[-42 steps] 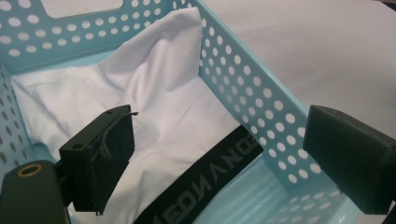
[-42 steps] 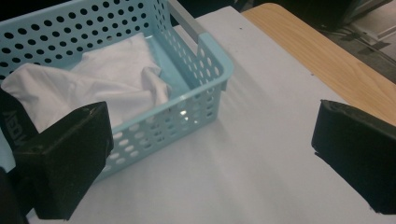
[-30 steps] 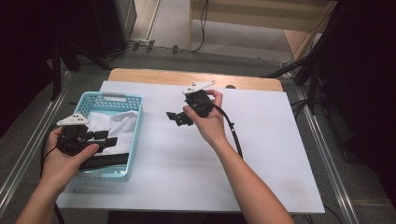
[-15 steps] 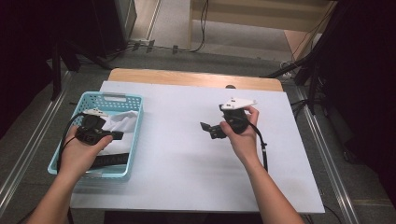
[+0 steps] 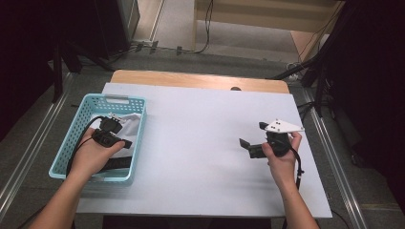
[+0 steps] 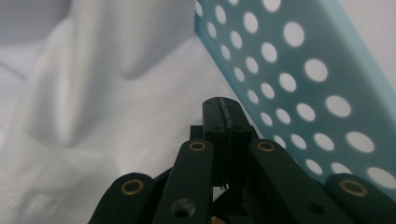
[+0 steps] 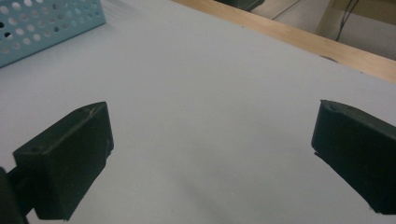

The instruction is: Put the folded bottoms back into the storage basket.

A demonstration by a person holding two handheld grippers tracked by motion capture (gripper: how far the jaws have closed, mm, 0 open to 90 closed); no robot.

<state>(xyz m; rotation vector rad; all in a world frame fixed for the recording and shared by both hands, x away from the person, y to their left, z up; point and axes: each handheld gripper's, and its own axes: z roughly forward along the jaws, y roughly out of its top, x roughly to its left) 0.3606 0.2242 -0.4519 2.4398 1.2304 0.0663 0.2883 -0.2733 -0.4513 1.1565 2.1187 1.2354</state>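
Moved since a second ago: right gripper point(image 5: 251, 141) carried from the table's middle out toward its right edge, left gripper point(image 5: 125, 141) dipped lower into the basket point(image 5: 62, 143). Left jaws just closed — now pressed flat together in the left gripper view point(image 6: 223, 122), tips meeting along one seam, pointed into the corner where white cloth point(image 6: 93, 107) meets the perforated blue wall point(image 6: 299, 79). Cannot tell whether a fold of cloth is caught between the tips; none visible in the seam. Cloth bunched in soft folds inside the basket, seen from above as a white heap point(image 5: 131, 121) in the far half, just beyond the left hand point(image 5: 93, 152). Basket at the table's left edge, on the pale sheet point(image 5: 200, 167). Right jaws spread wide point(image 7: 210, 154), nothing between them — just bare sheet below and a corner of basket far off point(image 7: 42, 23). Right hand point(image 5: 282, 160) hovering near the right edge, well apart from basket and cloth, jaws aimed left across the table.
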